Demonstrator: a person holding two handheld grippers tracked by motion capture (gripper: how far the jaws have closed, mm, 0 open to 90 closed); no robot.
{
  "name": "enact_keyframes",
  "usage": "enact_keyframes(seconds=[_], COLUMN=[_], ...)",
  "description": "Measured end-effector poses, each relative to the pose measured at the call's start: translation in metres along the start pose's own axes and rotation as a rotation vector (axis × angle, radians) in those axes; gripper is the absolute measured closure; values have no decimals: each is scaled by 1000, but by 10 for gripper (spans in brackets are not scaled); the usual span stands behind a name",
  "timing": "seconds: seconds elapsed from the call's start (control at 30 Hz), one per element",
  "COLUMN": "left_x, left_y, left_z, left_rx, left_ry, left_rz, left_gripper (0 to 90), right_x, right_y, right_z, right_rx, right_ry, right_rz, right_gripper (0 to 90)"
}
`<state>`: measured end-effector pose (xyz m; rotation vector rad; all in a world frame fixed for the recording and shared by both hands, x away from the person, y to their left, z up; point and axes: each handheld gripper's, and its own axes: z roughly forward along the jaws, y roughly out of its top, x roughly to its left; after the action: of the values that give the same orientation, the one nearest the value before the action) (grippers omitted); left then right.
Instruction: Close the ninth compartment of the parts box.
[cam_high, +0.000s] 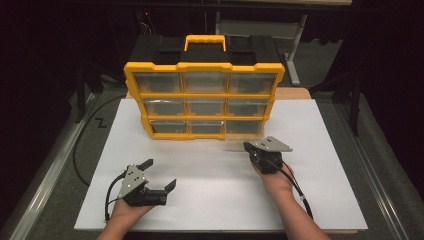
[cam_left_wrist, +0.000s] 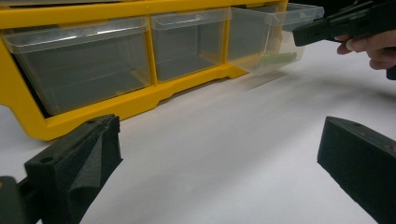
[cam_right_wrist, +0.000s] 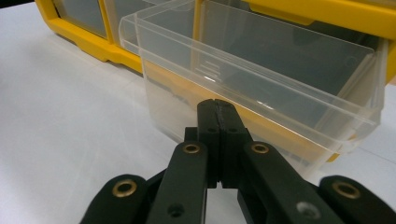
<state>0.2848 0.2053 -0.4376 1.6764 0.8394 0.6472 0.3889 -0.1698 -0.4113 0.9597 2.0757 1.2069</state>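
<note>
White table (cam_high: 210, 200) against dark surroundings. Left gripper (cam_high: 159, 174) rests low on the near left, jaws spread wide, nothing between them. Yellow-and-black plastic drawer organiser (cam_high: 204, 100) stands at the back centre. Its clear bottom-right drawer (cam_right_wrist: 261, 88) is pulled out partway; right gripper (cam_right_wrist: 218, 109), jaws pressed together, sits at its front wall.
</note>
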Motion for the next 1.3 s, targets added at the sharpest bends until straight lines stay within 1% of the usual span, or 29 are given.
enact_keyframes(seconds=[0.63,1.2,1.3], left_x=[0,0,-1], left_y=[0,0,0], left_z=[0,0,0], left_rx=[1,1,1], left_ry=[-6,-10,-10], left_rz=[-2,-3,-3], left_gripper=[3,4,3], right_x=[-7,-12,-14], right_y=[6,14,15], right_z=[13,29,33], right_rx=[5,12,17], right_ry=[-34,-64,-69], right_rz=[4,1,10], right_gripper=[900,900,900])
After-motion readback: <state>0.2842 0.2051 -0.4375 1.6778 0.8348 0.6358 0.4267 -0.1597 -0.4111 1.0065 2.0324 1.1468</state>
